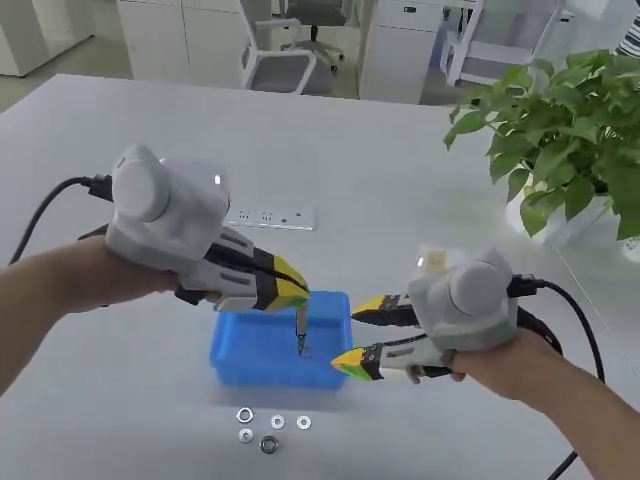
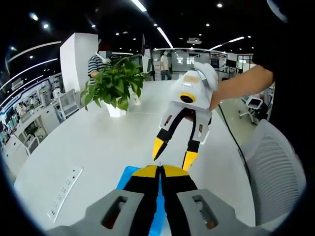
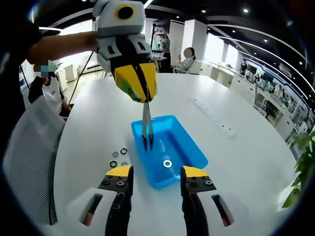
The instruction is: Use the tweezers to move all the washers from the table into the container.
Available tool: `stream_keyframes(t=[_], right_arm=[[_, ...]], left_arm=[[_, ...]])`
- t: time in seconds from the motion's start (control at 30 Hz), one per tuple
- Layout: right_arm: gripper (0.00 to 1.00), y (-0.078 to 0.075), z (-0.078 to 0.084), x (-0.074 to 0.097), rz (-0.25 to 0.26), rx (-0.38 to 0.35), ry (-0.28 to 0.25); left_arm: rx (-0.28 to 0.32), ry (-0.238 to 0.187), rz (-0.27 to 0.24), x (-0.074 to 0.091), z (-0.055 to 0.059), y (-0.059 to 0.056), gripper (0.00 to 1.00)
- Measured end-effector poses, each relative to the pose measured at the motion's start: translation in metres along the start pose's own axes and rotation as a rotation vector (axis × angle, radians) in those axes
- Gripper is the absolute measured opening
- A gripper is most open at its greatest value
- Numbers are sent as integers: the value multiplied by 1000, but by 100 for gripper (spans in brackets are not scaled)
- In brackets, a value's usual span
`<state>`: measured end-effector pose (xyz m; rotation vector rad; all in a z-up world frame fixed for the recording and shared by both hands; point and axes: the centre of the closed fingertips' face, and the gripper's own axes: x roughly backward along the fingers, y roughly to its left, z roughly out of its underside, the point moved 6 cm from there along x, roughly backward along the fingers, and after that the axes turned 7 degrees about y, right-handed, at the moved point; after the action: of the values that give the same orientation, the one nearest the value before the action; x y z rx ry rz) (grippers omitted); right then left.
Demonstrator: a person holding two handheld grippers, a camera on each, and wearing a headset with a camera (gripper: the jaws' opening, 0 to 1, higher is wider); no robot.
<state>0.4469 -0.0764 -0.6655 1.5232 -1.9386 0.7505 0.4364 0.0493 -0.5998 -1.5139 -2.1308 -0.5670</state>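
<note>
Pinching tweezers [image 3: 146,123], left tool [image 3: 141,94] above container [image 3: 183,141].

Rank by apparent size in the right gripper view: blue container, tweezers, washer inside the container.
1. blue container, largest by far.
2. tweezers, long but very thin.
3. washer lying in the container, smallest.
All three sit at about the same distance from the camera, so the order looks safe.

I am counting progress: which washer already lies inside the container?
The lone washer on the floor of the blue container; the other washers lie outside on the table.
</note>
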Motion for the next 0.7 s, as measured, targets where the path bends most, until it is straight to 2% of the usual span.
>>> stream_keyframes(t=[0.2,0.43,0.7], right_arm=[[46,9,6,8,13,-28,-3],[55,18,10,13,23,-51,-18],[63,28,12,16,29,-67,-34]], left_arm=[[-5,0,-7,7,-1,-7,5],[-3,3,13,13,-2,-19,5],[-6,8,22,17,2,-33,5]])
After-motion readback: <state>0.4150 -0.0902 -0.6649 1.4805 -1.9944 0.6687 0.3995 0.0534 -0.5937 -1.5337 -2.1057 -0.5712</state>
